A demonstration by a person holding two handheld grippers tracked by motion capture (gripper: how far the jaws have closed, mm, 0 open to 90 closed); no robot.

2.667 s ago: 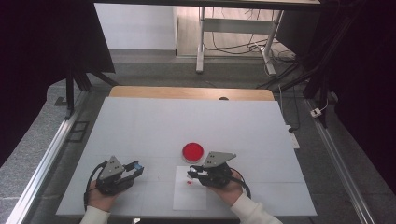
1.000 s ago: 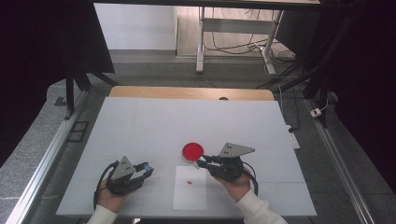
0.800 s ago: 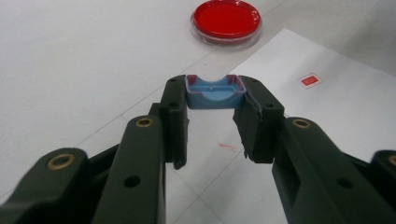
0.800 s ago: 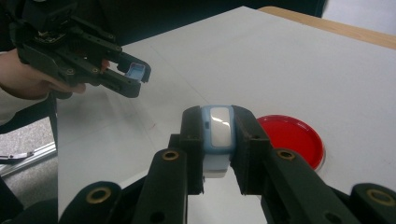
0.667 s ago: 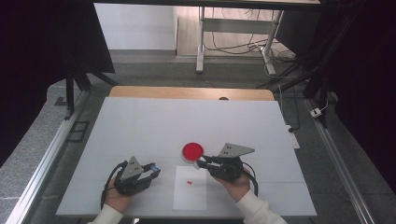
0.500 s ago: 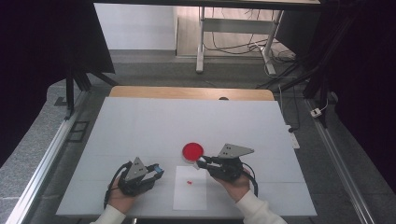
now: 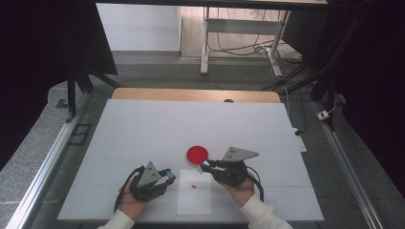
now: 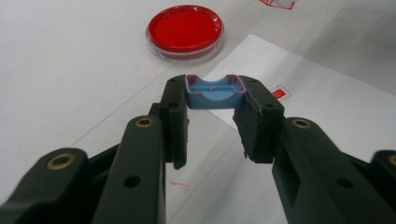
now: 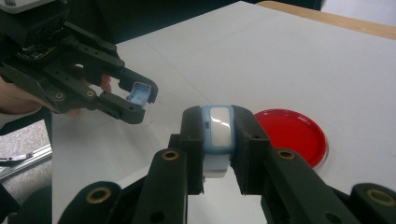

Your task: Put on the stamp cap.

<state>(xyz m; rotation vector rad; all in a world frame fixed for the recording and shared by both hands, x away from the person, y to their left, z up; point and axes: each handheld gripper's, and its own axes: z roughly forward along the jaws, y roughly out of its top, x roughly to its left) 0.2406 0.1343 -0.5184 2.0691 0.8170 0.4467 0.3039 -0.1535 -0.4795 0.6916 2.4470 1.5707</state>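
My left gripper (image 7: pixel 168 177) is shut on a small blue cap (image 8: pixel 215 92) with a pinkish rim, held at the jaw tips just above the left edge of a white paper sheet (image 7: pixel 195 198). In the right gripper view that left gripper (image 9: pixel 140 100) and its cap (image 9: pixel 139 95) hang at the upper left. My right gripper (image 7: pixel 204 167) is shut on a small blue-and-white piece (image 9: pixel 218 140), white face up. It hovers by the near rim of a red round dish (image 7: pixel 197 153). The two grippers point at each other and are apart.
The paper sheet carries a small red mark (image 7: pixel 193 185), and in the left gripper view a red-outlined mark (image 8: pixel 279 92). The white table (image 7: pixel 143 129) ends in a wooden far edge (image 7: pixel 191 94). Metal rails run along both sides, with a desk frame and cables beyond.
My left gripper has moved right along the near edge, up to the paper and closer to the right gripper. The right gripper shifted slightly toward the dish early on, then held still.
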